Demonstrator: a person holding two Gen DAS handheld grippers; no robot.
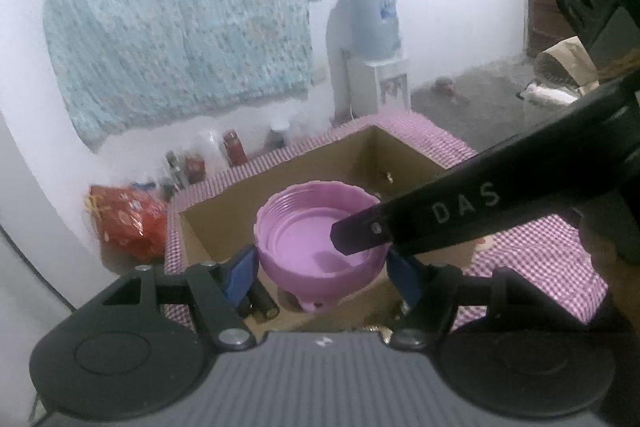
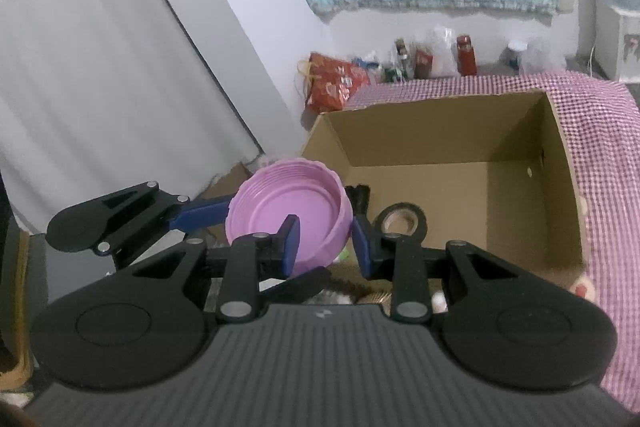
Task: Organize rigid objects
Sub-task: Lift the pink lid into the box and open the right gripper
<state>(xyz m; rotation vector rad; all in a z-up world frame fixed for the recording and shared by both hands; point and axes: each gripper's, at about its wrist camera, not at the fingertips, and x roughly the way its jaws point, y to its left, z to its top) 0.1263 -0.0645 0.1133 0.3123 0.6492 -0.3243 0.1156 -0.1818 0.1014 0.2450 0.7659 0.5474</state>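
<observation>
Soft, even indoor light; blurred backgrounds, fisheye-bent edges, green lens glare top-right.

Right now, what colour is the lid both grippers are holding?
Lilac pink, the lid is one plain colour throughout; the left wrist view shows it best.

Both wrist cameras look forward and downward along their fingers, close to a purple bowl (image 1: 320, 239) (image 2: 288, 219); they share it, the cardboard box (image 1: 372, 163) (image 2: 460, 147) and the far wall.
</observation>
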